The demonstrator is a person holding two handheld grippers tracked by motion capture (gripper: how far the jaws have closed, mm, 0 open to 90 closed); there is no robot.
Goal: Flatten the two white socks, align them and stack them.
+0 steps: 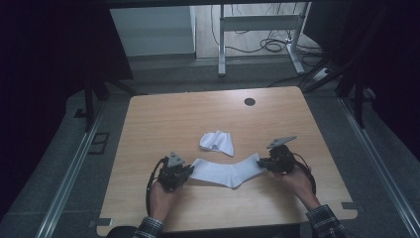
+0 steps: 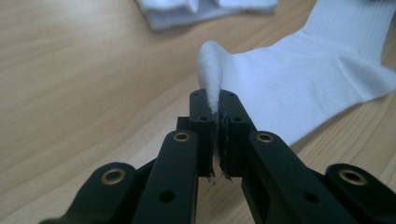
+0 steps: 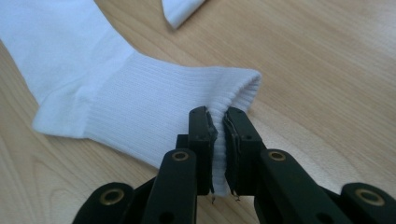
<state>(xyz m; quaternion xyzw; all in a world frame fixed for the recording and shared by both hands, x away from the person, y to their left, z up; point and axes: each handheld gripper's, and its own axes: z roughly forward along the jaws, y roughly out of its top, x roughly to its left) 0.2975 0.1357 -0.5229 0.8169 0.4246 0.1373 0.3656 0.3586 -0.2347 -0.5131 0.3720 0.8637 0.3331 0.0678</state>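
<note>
**White sock held at both ends on wooden worktop**

A person with plaid sleeves grips a white sock (image 1: 229, 172) at both ends, seen in the lower centre of the high view. The sock lies stretched flat on the wooden worktop (image 1: 163, 119), bent at the heel, which points toward the bottom of the frame. The left claw (image 1: 187, 171), at the lower left of that view, is clenched on the toe end. In the left gripper view the black jaws pinch a raised fold of the toe (image 2: 211, 70) between them, while the rest of the sock runs away to the upper right of the frame. The right claw (image 1: 262, 162), at the lower right of the high view, is clenched on the ribbed cuff. In the right gripper view the jaws bite the cuff's edge (image 3: 219, 135), and the sock spreads to the upper left. A second white sock (image 1: 217, 142), folded into a loose bundle, rests just above the held one, near the middle of the worktop and apart from it. A dark round hole (image 1: 250, 101) sits near the worktop's far edge.
</note>
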